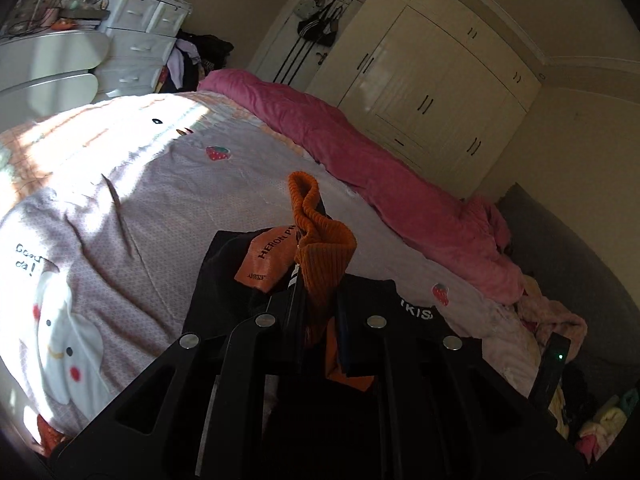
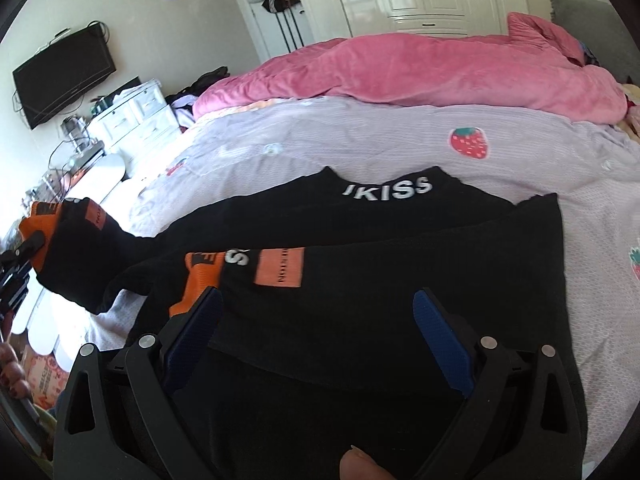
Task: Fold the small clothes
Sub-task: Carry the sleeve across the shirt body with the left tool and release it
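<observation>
**Sleeve cuff in the left jaws, black top spread on the bed**

The black sweatshirt (image 2: 360, 280) with white "KISS" lettering at its neck lies spread on the lilac strawberry-print bedsheet (image 2: 400, 136), on the near side of the pink quilt (image 2: 400, 68) that is heaped along the bed's far edge. One sleeve, ending in an orange ribbed cuff (image 2: 196, 280), is folded across the chest; the other sleeve trails off the sweatshirt's side toward the left gripper (image 1: 316, 276), whose jaws are clenched on that second orange cuff (image 1: 320, 248), the knit bunched and standing up between them. The right gripper (image 2: 316, 340) hovers over the sweatshirt's lower body with its jaws spread wide and nothing between them; the blue pads (image 2: 444, 340) are clear of the cloth.

The garment looks light, limp and easily creased, so it will likely sag and drag from any single hold. The ribbed cuffs and the hem edge seem the firmest places to pinch; the smooth black body would probably slip or bunch.
</observation>
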{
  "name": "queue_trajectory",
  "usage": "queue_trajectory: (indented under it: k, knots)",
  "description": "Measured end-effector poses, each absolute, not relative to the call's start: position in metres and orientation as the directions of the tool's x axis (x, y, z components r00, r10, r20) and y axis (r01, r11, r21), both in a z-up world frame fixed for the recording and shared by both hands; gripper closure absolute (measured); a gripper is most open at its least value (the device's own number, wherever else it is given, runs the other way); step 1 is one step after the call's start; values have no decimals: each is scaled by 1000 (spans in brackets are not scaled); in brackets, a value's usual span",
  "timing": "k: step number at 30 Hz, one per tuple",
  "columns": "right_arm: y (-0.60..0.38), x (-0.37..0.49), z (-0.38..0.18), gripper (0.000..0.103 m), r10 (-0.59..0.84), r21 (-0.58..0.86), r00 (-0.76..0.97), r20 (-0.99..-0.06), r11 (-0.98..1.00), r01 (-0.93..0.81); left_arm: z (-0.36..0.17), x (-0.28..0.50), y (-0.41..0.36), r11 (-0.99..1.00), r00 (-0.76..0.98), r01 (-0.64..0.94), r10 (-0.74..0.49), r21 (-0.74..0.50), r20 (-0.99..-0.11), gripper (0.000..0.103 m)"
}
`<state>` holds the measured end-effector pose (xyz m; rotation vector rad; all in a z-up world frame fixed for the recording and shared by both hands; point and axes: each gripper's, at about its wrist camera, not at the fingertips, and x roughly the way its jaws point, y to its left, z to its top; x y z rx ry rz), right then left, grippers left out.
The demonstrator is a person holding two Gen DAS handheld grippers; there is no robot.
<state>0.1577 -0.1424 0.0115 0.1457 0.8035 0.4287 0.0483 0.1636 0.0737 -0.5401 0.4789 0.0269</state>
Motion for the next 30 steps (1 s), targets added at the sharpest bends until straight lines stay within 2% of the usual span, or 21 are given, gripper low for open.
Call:
queue_trajectory:
  k: [10,30]
  knots:
    - [-187,154,17,8,399,326,664,-633,915,-238,51,69,109,895,836,-37,-215,-444,-504,97]
    - [-227,152,16,8,379,367,689,-617,914,-174,13,87,33,927,726,101,-317,-362,-610,97]
